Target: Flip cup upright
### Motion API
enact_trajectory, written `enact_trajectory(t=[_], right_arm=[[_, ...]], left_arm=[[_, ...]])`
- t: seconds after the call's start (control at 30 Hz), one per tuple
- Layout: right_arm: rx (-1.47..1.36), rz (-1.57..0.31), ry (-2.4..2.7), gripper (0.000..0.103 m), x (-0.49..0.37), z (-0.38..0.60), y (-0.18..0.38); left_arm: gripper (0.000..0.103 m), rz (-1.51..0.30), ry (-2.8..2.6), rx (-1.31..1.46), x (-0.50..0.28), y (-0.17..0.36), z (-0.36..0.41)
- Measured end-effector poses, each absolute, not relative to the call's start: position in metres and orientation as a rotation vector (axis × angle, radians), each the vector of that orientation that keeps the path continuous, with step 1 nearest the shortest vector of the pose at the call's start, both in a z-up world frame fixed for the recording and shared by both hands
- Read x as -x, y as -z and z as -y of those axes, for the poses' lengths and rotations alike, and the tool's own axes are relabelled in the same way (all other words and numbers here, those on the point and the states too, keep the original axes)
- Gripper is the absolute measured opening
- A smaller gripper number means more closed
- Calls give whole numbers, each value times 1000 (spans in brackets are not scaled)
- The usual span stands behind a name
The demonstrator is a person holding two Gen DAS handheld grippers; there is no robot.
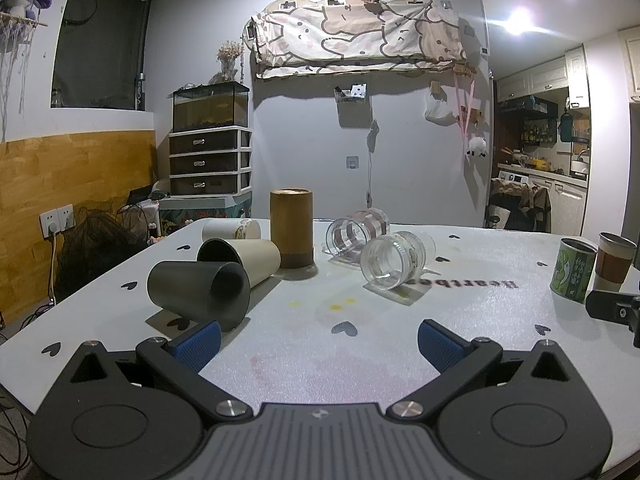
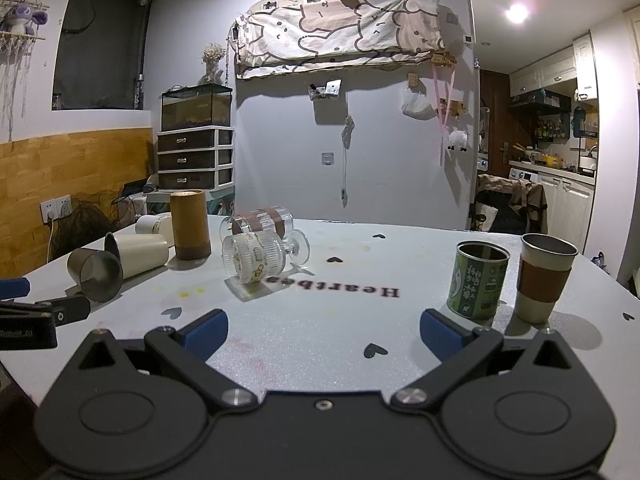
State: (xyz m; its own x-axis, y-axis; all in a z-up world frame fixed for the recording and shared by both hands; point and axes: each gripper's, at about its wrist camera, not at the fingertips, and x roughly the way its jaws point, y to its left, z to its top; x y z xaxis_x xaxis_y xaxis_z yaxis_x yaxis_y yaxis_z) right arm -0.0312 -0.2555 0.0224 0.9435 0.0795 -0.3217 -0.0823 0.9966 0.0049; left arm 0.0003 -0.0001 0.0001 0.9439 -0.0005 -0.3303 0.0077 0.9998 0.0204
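Observation:
Several cups lie on their sides on the white table [image 1: 460, 320]: a dark grey cup [image 1: 198, 294], a cream cup [image 1: 240, 262], a small white cup [image 1: 230, 230], a clear glass with pink bands [image 1: 356, 232] and a clear footed glass [image 1: 394, 264]. My left gripper [image 1: 318, 342] is open and empty, just in front of the grey cup. My right gripper [image 2: 324, 332] is open and empty; the footed glass [image 2: 256, 258] lies ahead of it to the left. A green cup [image 2: 478, 280] and a brown-sleeved cup [image 2: 542, 276] stand upright at the right.
A tall brown wooden canister [image 1: 291, 232] stands upright behind the cream cup. The right gripper's body [image 1: 616, 308] shows at the right edge of the left wrist view. Drawers and a tank [image 1: 210, 140] stand beyond the table's far left.

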Motion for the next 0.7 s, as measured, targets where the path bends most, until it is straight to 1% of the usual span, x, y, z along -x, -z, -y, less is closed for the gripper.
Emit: enact_trajectory(t=[0.7], right_arm=[[5,-331,-81,103,32,257,-20]], left_arm=[[103,-339,5,-21,0,0,0]])
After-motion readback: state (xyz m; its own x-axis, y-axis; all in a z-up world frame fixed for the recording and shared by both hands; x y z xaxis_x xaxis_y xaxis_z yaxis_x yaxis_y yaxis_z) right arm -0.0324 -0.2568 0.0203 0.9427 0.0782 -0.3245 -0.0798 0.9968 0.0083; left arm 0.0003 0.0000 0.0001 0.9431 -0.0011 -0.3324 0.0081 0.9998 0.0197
